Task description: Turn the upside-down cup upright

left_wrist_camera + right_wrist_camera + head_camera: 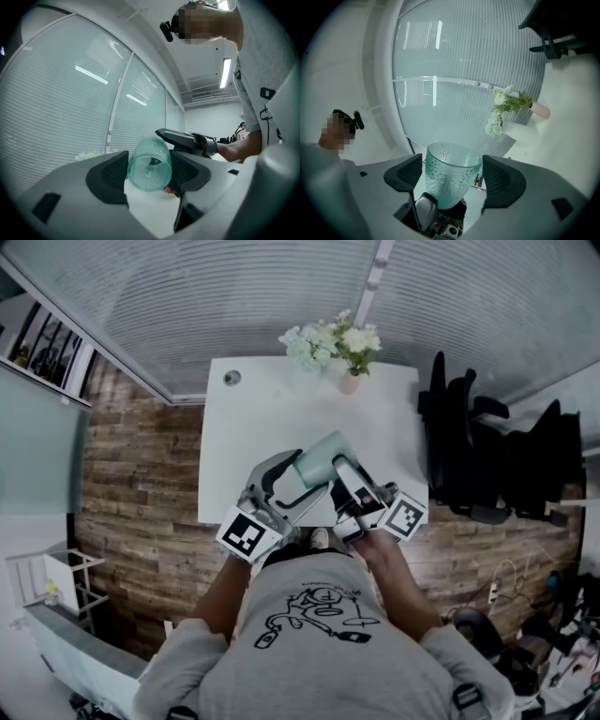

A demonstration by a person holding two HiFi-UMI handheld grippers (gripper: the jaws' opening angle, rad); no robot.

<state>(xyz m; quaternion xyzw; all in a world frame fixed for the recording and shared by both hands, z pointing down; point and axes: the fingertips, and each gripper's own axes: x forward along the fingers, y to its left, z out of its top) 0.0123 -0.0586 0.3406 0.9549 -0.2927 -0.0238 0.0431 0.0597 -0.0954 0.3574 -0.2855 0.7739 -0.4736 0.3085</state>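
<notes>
Cup (pixel 317 463) airborne, tipped halfway | left gripper (pixel 150 173) clamped on it | right gripper (pixel 452 176) spread around it, not pressing | righting and set-down on table (pixel 244 437) pending

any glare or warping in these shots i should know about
Head view: heavy fisheye, the blinds bow into arcs. Left gripper view: light streaks glare on the glass wall, corners black. Right gripper view: same glare up top, cup sharp.
</notes>
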